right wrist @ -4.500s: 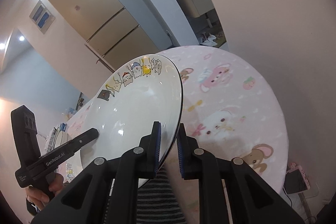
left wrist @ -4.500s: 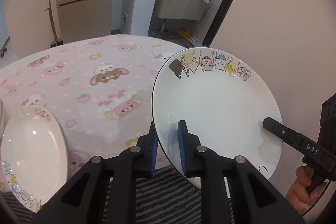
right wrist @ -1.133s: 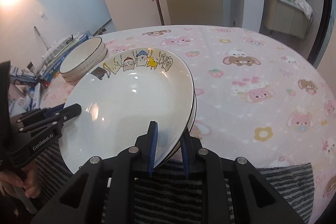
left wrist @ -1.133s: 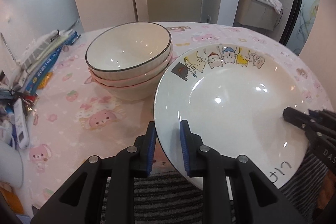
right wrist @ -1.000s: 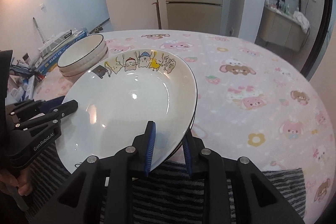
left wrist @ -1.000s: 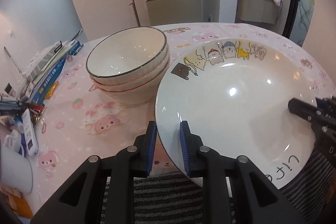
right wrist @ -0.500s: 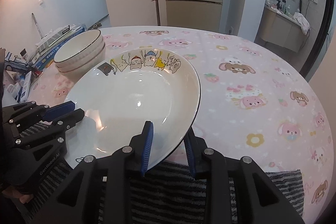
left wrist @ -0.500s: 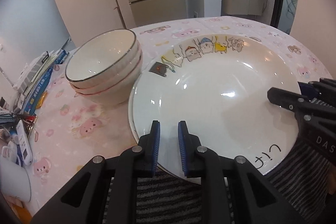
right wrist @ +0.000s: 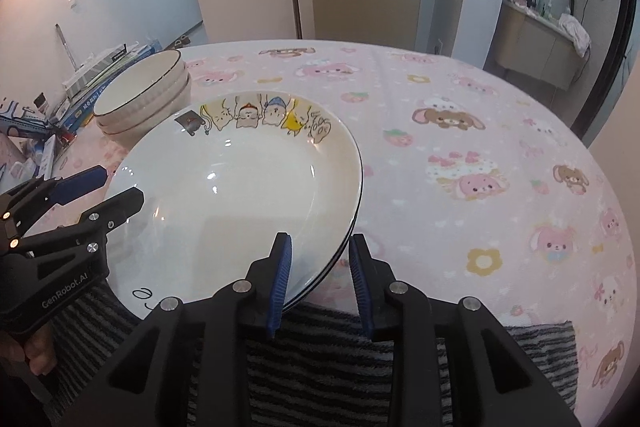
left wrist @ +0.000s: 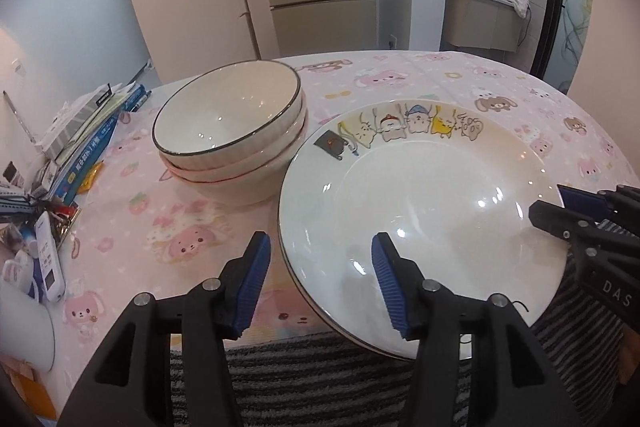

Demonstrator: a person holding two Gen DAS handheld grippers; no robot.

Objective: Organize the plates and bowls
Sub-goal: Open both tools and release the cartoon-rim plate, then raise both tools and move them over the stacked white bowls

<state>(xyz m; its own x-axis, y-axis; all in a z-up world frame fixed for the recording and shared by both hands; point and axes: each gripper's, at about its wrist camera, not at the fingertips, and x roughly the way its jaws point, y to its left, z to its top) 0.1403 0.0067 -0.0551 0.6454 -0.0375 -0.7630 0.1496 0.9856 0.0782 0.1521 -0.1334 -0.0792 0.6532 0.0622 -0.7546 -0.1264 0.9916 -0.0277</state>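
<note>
I see soft, dimmish indoor light from ceiling spots, small glare dots on the plate (left wrist: 432, 211), sharp focus, and heavy fisheye bending with black corners.

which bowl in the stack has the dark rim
The top bowl of the stack: its rim is lined dark, while the bowl beneath it shows a pinkish-red rim line.

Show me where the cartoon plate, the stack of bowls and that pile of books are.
cartoon plate (left wrist: 432, 203): left wrist view, on its white centre.
stack of bowls (left wrist: 224, 123): left wrist view, inside the top bowl.
pile of books (left wrist: 86, 131): left wrist view, on the blue cover.
</note>
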